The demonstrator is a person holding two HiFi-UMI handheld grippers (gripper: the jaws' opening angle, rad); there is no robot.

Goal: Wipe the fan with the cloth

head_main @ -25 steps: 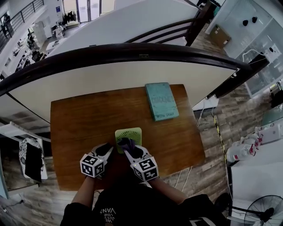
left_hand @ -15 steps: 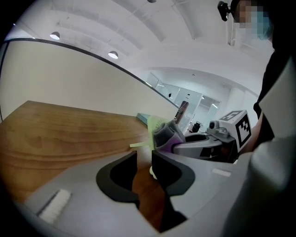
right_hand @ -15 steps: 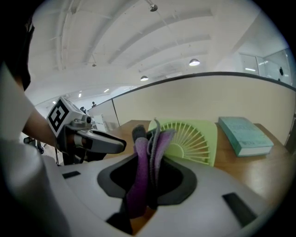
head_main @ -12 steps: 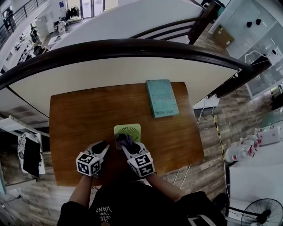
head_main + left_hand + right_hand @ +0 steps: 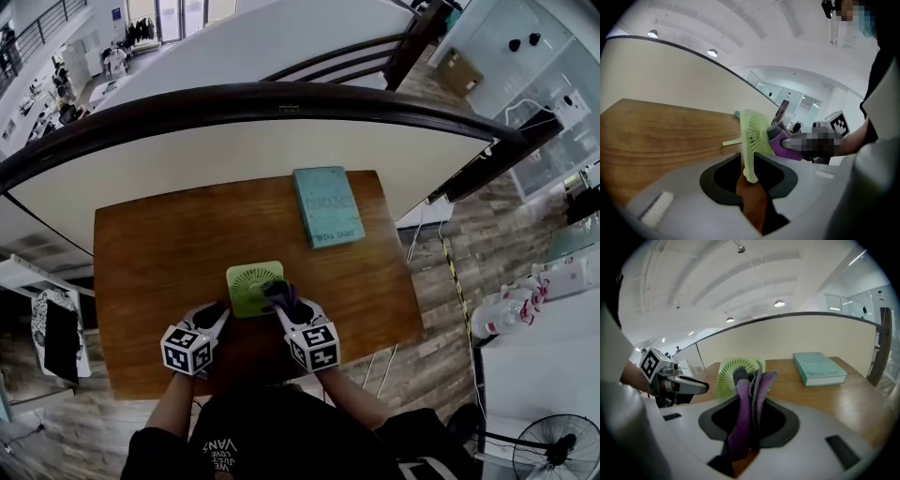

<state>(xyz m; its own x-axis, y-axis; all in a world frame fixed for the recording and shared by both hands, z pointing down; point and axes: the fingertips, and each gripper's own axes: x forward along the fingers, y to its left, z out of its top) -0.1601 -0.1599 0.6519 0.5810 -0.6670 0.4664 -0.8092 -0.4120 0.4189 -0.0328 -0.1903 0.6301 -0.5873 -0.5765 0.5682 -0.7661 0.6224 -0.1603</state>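
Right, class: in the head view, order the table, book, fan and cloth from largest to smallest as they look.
1. table
2. book
3. fan, a little smaller than the book
4. cloth, only partly visible

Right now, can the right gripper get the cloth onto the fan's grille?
Probably yes. The right gripper holds the cloth right at the fan, facing its grille, with nothing between. The left gripper pinches only the fan's rim, leaving the face free.
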